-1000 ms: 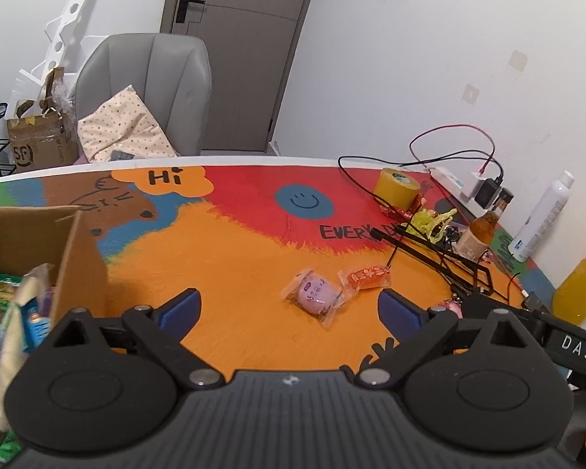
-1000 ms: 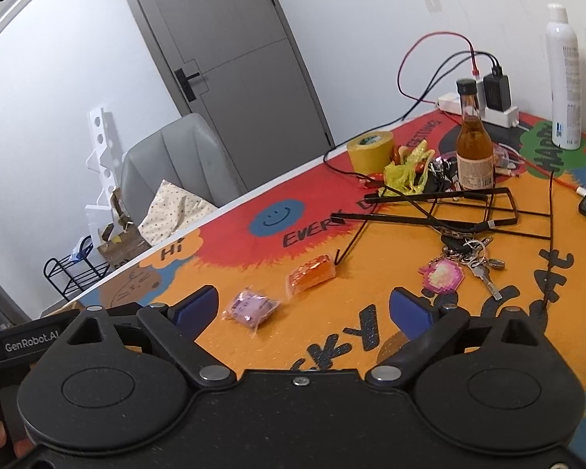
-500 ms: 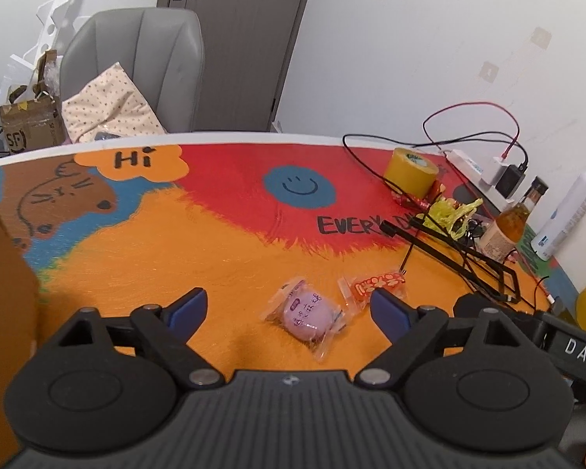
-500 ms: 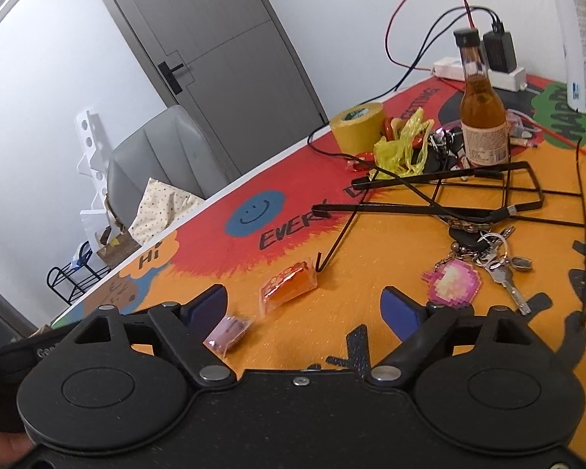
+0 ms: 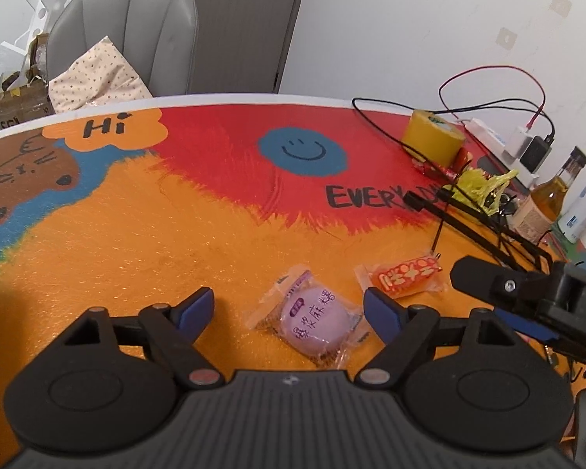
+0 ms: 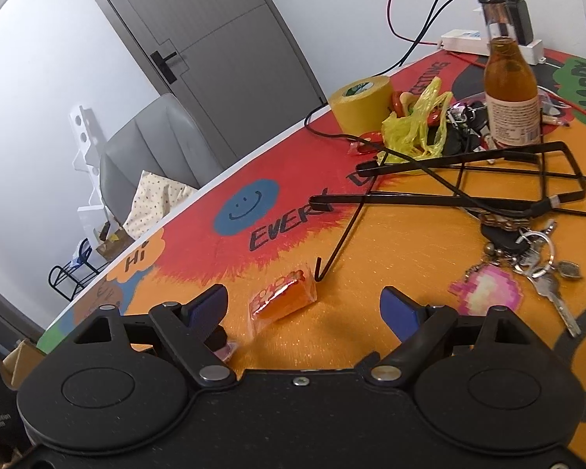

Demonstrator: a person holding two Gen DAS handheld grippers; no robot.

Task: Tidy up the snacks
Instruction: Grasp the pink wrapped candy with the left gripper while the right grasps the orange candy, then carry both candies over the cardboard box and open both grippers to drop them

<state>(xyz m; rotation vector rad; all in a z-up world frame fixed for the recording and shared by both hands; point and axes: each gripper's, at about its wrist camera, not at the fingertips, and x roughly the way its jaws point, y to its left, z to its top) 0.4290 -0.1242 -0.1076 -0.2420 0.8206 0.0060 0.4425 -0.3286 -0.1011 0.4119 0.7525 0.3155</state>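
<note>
Two hand-held grippers line up over a painted table [image 5: 144, 258], one per snack. The left gripper [image 5: 289, 310], jaws apart and just narrowing, frames a purple mochi packet [image 5: 312, 322] without touching it. The right gripper [image 6: 304, 306], jaws wide, brackets an orange candy packet [image 6: 283, 299] beside a black wire rack [image 6: 468, 179], apparently to lift both together.

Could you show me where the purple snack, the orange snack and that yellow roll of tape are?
purple snack [image 5: 317, 324]: left wrist view, on the round purple cake inside its clear wrapper.
orange snack [image 6: 283, 299]: right wrist view, on the middle of the orange packet.
yellow roll of tape [image 6: 361, 105]: right wrist view, on the roll's outer side.
</note>
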